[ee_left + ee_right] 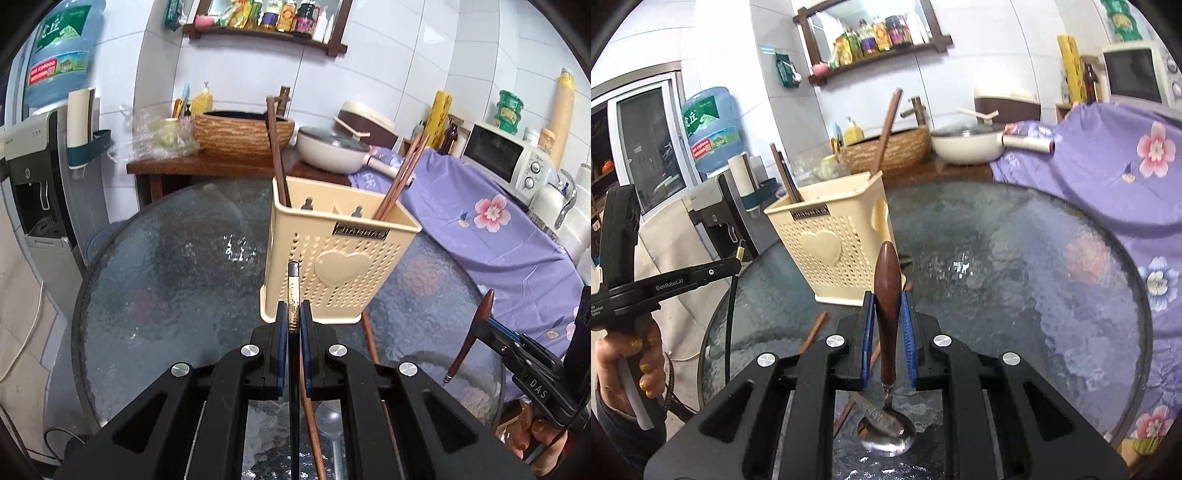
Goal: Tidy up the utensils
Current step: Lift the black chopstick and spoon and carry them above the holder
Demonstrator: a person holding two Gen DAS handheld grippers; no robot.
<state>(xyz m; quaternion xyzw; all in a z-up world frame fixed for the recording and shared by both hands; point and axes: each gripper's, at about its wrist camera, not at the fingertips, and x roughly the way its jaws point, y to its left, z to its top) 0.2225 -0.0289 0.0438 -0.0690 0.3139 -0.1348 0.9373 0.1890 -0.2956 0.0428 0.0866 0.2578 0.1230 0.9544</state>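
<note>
The utensil holder (pixel 338 258) stands on the desk (pixel 177 266), with chopsticks (pixel 277 155) upright in its rear corners. Behind the desk, a basin (pixel 243 134) sits left of a pan (pixel 332 149); a microwave (pixel 506 157) stands far right

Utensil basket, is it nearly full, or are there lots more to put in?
Partly done. The basket already holds brown chopsticks. The left tongs grip a black chopstick; the right tongs grip a wooden-handled spoon. A metal spoon and brown chopstick lie on the table.
</note>
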